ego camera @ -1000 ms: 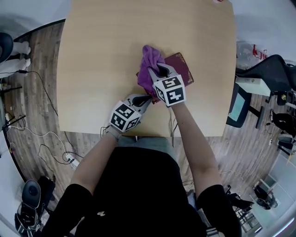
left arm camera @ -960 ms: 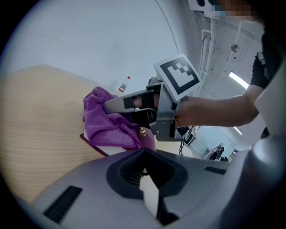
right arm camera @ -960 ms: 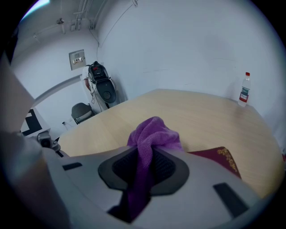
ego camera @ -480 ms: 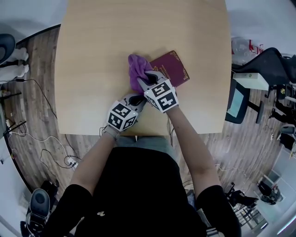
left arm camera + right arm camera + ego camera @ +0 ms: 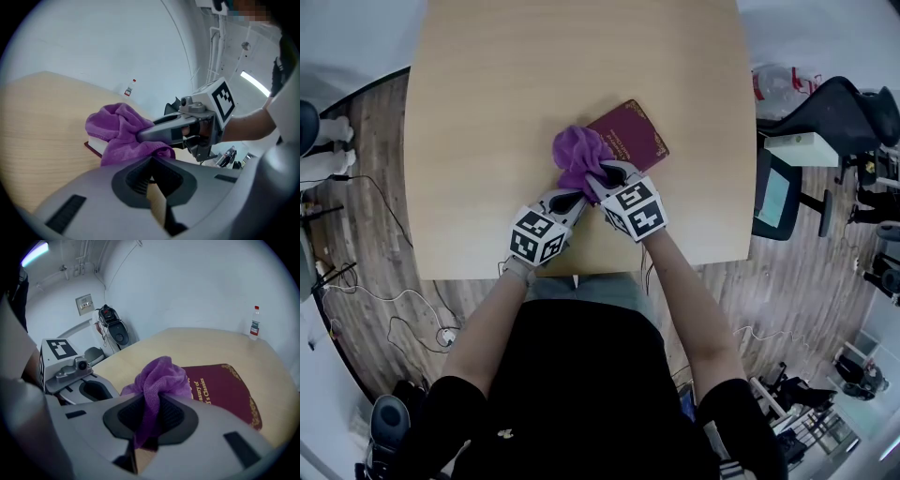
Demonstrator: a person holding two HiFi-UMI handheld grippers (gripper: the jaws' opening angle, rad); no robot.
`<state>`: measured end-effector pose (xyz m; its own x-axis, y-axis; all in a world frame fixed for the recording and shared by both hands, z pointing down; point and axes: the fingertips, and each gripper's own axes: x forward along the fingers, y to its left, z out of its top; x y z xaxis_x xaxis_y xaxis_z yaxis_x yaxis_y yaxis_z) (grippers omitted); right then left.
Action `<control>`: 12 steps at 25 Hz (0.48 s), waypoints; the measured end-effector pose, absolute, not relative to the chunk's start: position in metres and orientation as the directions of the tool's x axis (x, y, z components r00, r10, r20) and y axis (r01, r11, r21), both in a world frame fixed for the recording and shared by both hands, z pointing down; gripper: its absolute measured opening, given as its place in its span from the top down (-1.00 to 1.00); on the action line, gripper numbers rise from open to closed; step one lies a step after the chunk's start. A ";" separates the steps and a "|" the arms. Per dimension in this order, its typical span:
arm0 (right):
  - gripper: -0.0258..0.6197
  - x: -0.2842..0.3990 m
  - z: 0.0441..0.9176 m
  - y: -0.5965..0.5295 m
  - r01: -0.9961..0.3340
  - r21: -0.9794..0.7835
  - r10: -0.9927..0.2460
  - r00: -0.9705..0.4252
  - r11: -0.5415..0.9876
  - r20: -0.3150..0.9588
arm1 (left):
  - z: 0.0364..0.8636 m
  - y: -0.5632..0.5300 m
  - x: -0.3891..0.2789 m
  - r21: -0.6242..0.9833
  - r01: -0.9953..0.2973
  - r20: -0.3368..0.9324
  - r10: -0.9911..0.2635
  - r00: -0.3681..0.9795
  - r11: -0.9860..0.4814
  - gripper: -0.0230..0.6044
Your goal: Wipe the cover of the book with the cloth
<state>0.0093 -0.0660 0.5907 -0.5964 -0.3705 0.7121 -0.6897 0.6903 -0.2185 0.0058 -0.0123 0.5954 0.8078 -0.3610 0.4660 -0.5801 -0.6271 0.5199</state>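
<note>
Pinching purple cloth (image 5: 577,150) — right gripper (image 5: 601,174) — on the maroon book (image 5: 634,134).

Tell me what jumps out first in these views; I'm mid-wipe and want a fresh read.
The bright purple cloth stands out first. It is bunched between the jaws of the right gripper and draped over the near end of the dark red book, around the middle of the wooden table. Next comes the left gripper, jaws together and holding nothing, close beside the right one.
</note>
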 end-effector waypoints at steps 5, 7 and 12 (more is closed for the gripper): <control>0.66 0.026 0.592 -0.053 -0.711 -0.232 -0.381 -0.588 0.663 0.714 | 0.596 -0.013 0.006 0.508 -0.591 0.479 -0.365 0.799 -0.627 0.87; 0.66 0.033 0.592 -0.050 -0.724 -0.238 -0.390 -0.583 0.647 0.713 | 0.596 -0.014 0.008 0.505 -0.595 0.483 -0.367 0.795 -0.625 0.87; 0.67 0.048 0.590 -0.045 -0.776 -0.251 -0.442 -0.557 0.578 0.703 | 0.597 -0.010 0.012 0.490 -0.609 0.523 -0.348 0.778 -0.624 0.87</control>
<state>0.0476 -0.0454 0.5896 -0.5568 -0.4424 0.7030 -0.7765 0.5778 -0.2515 0.0125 -0.0098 0.5970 0.7779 -0.3482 0.5231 -0.6089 -0.6236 0.4904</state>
